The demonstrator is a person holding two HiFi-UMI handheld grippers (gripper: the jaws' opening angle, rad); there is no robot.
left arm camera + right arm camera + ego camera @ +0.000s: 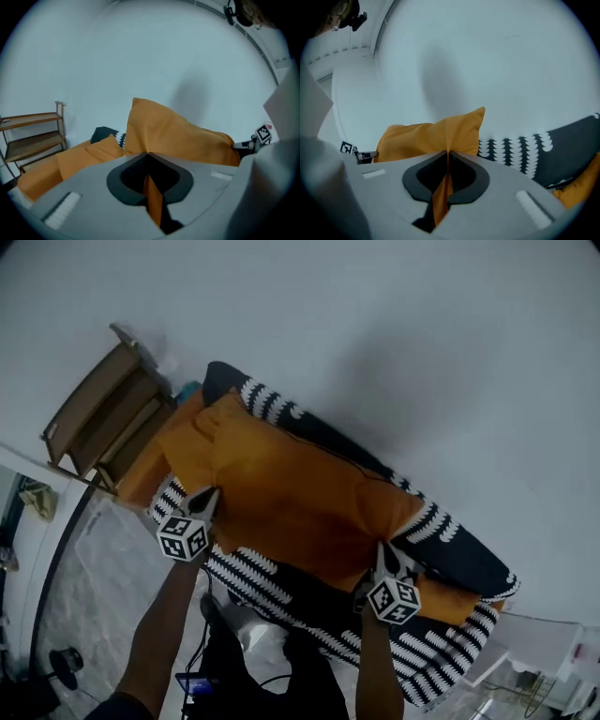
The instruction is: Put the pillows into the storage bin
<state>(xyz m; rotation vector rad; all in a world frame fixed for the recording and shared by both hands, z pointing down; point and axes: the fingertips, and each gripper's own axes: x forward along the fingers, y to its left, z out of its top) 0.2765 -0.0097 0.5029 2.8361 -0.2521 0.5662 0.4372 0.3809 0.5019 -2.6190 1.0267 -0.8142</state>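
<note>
A large orange pillow (291, 493) hangs lifted between my two grippers, in front of a white wall. My left gripper (208, 495) is shut on its left edge, and orange fabric is pinched between the jaws (147, 154). My right gripper (382, 554) is shut on the opposite edge, with fabric caught between its jaws as well (447, 152). In the left gripper view the pillow (173, 133) stretches across to the right gripper. In the right gripper view the pillow (436, 133) runs off toward the left gripper. I cannot make out a storage bin.
Black pillows with white patterns (450, 531) (534, 150) lie behind and under the held one. Further orange pillows rest at the left (155, 460) (79, 154) and lower right (450, 601). A wooden shelf (98, 413) (33, 136) stands at the left.
</note>
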